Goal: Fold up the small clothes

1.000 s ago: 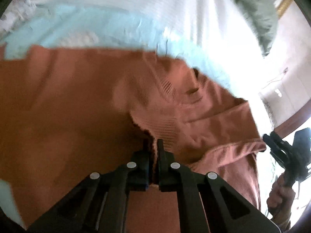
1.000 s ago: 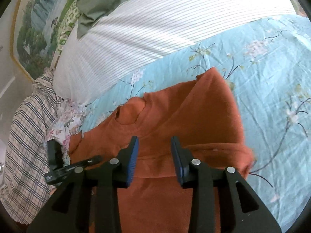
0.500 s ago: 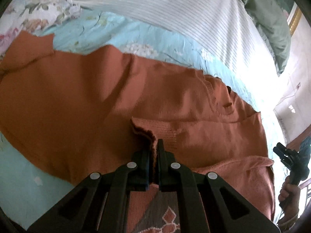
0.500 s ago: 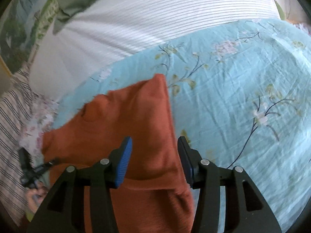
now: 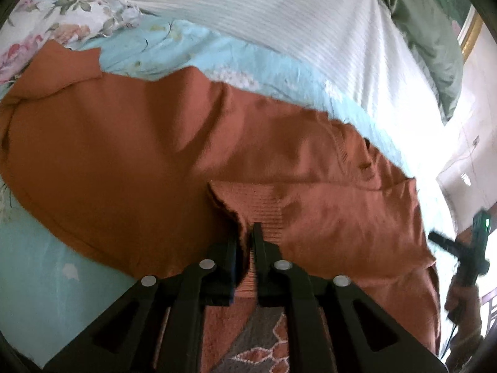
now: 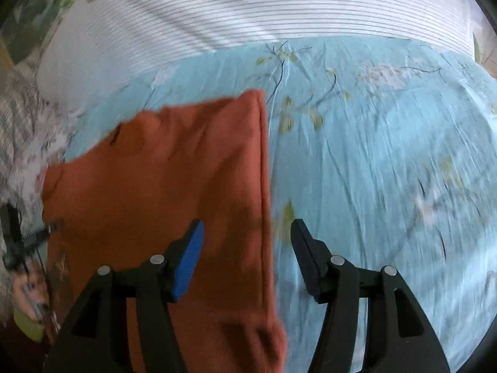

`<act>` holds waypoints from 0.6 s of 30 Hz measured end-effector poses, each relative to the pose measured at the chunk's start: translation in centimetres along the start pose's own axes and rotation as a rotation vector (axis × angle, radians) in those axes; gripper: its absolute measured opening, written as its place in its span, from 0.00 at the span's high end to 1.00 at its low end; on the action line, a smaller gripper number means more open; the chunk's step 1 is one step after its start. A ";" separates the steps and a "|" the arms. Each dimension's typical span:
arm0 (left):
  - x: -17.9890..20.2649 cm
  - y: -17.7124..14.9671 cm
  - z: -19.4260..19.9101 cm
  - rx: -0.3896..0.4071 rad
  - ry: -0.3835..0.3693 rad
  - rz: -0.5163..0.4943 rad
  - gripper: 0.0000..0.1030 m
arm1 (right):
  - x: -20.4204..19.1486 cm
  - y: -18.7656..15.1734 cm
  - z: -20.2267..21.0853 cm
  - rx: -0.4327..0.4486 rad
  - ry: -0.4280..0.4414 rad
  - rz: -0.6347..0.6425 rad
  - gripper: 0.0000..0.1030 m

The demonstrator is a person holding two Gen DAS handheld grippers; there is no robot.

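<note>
An orange knit sweater (image 5: 124,155) lies spread on the bed, with one sleeve folded across its body. The sleeve's ribbed cuff (image 5: 264,205) stands pinched between the narrow jaws of my left gripper (image 5: 246,236), which are just starting to open. In the right wrist view the sweater (image 6: 170,171) shows a straight folded edge on its right side. My right gripper (image 6: 247,222) hovers over that edge with its jaws opening; the cloth lies under them, not pressed. The right gripper (image 5: 459,248) and a hand also appear at the left wrist view's far right.
A light blue floral bedsheet (image 6: 372,155) covers the bed. A white striped pillow (image 6: 248,6) lies along the far side, with a green cloth (image 5: 428,46) and a flowered cloth (image 5: 62,9) near it. A gold picture frame (image 5: 469,37) hangs on the wall.
The left gripper brought the sleeve cuff across onto the sweater's body and its jaw gap widened slightly. The right gripper slid right to the sweater's folded edge, and its jaws spread wider.
</note>
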State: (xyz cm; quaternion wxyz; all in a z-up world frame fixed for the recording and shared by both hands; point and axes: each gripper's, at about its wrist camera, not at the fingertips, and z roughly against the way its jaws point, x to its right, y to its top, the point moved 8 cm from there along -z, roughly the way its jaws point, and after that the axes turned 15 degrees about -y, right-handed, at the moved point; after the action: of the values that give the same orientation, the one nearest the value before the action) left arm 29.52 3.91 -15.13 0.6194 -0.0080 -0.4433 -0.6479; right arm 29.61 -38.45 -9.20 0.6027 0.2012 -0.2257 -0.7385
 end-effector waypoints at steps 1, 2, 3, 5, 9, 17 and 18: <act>0.1 0.0 -0.3 -0.014 -0.012 0.004 0.81 | -0.1 0.4 -0.9 -0.014 0.019 -0.013 0.42; 0.1 0.0 -0.5 -0.020 -0.012 0.002 0.81 | -0.2 0.8 -2.2 -0.052 0.053 -0.044 0.42; 0.3 0.0 -0.7 -0.026 -0.001 -0.012 0.83 | -0.7 1.0 -3.2 -0.080 0.077 -0.059 0.43; 0.6 -0.1 -1.2 -0.042 0.026 -0.050 0.85 | -1.1 1.3 -3.9 -0.080 0.082 -0.048 0.77; 2.4 0.1 -1.3 -0.038 0.042 -0.129 0.96 | 0.4 2.1 -0.1 0.042 0.110 -0.129 0.87; 2.9 1.3 -3.1 -0.031 0.123 -0.208 0.96 | 1.6 1.0 -2.9 -0.011 0.052 -0.189 0.87; 2.5 1.3 -3.1 -0.038 0.121 -0.191 0.95 | 2.0 1.1 -2.0 0.006 0.026 -0.204 0.84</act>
State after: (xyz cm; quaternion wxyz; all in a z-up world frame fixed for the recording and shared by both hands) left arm 31.67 0.33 -14.91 0.5801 0.0618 -0.3916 -0.7115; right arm 31.25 -40.79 -10.30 0.5264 0.2345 -0.1986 -0.7928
